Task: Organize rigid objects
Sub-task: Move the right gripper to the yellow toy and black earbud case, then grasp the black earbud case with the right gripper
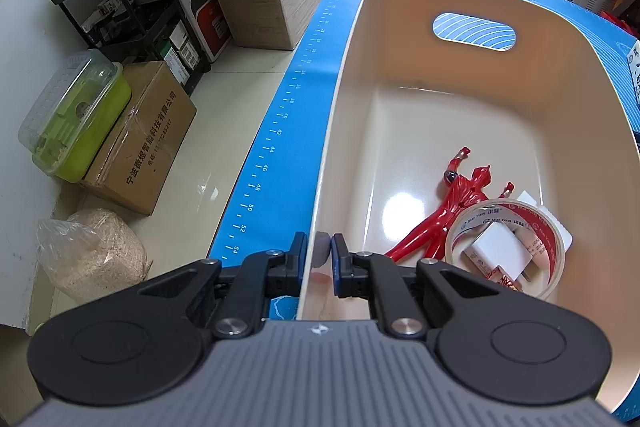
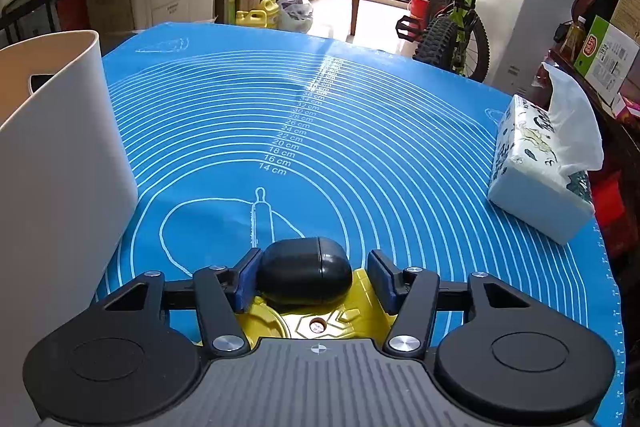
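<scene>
Gripped between the pads of my left claw (image 1: pixel 319 254), the near wall of the cream bin (image 1: pixel 400 27) is pinched tight, one finger outside and one inside the rim; I judge that hold is there to keep the bin from sliding on the blue mat (image 1: pixel 280 131) while the other hand loads it. Already lying in the bin's near right corner are a red figure (image 1: pixel 460 203), a tape roll (image 1: pixel 506 251) and a white plug (image 1: pixel 496 251) sitting inside the roll's ring, so part of the sorting looks done.

Over on the bench, my right claw (image 2: pixel 314 275) straddles a yellow toy (image 2: pixel 320 319) with a black oval part (image 2: pixel 304 275) on top. Its jaws stand partly spread: the left pad touches or nearly touches the black part, while a clear gap shows between that part and the right pad, so nothing is clamped yet. The toy rests on the mat, just beside the bin's outer wall (image 2: pixel 60 155), which puts it a short lift from going in. A tissue pack (image 2: pixel 540 167) sits well apart at the mat's right edge; being soft, it is probably not part of this job. Bikes and stacked boxes crowd the room beyond.
</scene>
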A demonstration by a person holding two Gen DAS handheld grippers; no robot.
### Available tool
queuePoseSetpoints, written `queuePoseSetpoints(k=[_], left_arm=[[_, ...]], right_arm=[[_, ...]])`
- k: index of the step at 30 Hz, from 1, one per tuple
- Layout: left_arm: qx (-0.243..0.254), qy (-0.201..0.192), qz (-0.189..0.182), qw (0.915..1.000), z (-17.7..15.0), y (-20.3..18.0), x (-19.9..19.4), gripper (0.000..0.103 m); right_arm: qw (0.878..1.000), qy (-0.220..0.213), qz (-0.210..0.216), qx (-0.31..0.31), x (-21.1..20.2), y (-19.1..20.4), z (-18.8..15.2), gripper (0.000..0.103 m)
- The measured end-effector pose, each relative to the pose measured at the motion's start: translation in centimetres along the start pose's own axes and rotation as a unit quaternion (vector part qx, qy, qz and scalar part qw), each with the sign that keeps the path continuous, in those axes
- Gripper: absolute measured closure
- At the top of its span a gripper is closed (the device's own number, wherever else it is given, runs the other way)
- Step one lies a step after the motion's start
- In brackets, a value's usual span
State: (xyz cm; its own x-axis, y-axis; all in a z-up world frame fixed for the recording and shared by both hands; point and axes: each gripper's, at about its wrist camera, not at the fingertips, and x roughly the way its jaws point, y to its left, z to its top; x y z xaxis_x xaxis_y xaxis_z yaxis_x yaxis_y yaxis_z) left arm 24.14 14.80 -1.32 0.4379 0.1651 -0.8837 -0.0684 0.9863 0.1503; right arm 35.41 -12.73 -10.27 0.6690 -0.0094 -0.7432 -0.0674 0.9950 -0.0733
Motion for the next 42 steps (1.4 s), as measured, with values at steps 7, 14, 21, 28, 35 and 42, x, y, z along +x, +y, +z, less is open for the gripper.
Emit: queuePoseSetpoints(k=[7, 14, 21, 28, 35, 42], left_arm=[[-0.001, 0.000, 0.000, 1.0000, 0.0, 0.0, 0.0, 0.088], [-0.001, 0.000, 0.000, 1.0000, 0.0, 0.0, 0.0, 0.088], [0.000, 0.000, 0.000, 1.0000, -0.1, 0.1, -0.1, 0.088], [0.002, 0.002, -0.001, 1.0000, 0.0, 0.2, -0.1, 0.088], [0.007, 0.003, 0.001, 1.0000, 0.1, 0.0, 0.0, 0.088], [0.011, 0.003, 0.004, 0.9999, 0.1, -0.2, 0.1, 0.088]], right_arm=[[1.000, 0.003, -0.028, 0.006, -0.2, -0.6, 0.0, 0.080], [1.000, 0.002, -0.026, 0.012, -0.4, -1.2, -0.1, 0.080], [1.000, -0.002, -0.012, 0.027, -0.4, -2.1, 0.0, 0.080], [0.996, -0.002, -0.019, 0.085, -0.3, -4.1, 0.7, 0.065], [0.993, -0.019, -0.043, 0.112, 0.1, -6.3, 1.6, 0.044], [0.991, -0.021, -0.073, 0.105, 1.9, -7.6, 2.1, 0.033]])
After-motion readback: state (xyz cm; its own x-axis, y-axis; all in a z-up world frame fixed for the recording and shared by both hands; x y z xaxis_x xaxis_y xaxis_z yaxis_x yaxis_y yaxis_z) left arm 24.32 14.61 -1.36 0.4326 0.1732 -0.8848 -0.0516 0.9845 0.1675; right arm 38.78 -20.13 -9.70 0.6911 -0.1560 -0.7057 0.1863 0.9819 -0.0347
